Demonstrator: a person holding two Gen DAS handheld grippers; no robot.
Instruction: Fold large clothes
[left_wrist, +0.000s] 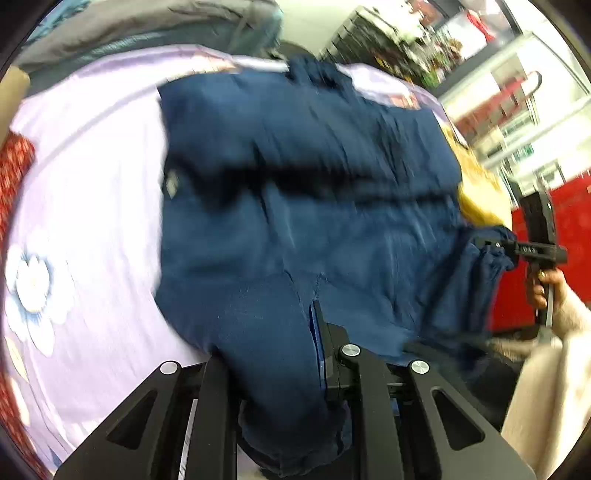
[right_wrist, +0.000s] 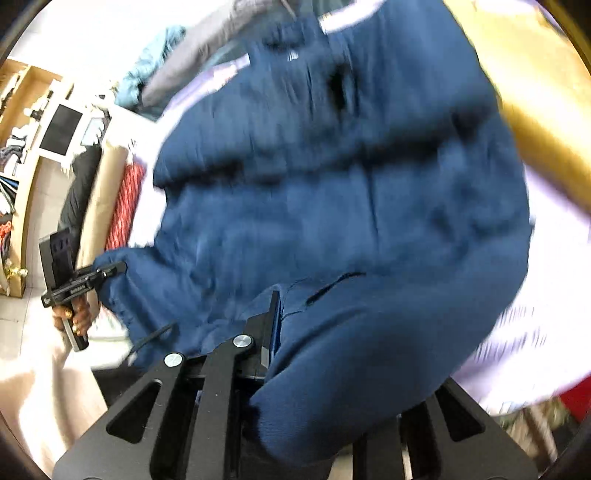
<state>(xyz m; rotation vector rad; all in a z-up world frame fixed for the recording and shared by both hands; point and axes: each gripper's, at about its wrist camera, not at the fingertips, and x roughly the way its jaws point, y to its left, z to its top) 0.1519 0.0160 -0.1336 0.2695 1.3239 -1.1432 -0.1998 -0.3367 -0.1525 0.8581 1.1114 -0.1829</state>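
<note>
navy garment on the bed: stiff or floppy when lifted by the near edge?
Probably floppy: the navy garment sags between the left gripper and right gripper. It bunches at each pinch, so likely soft and fairly thick. It may drag on the lilac sheet.

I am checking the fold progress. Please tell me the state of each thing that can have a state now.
blue garment: lifted at its near edge, far part lying creased on the sheet.
left gripper: shut on blue garment.
right gripper: shut on blue garment.
lilac sheet: spread flat under the garment.
</note>
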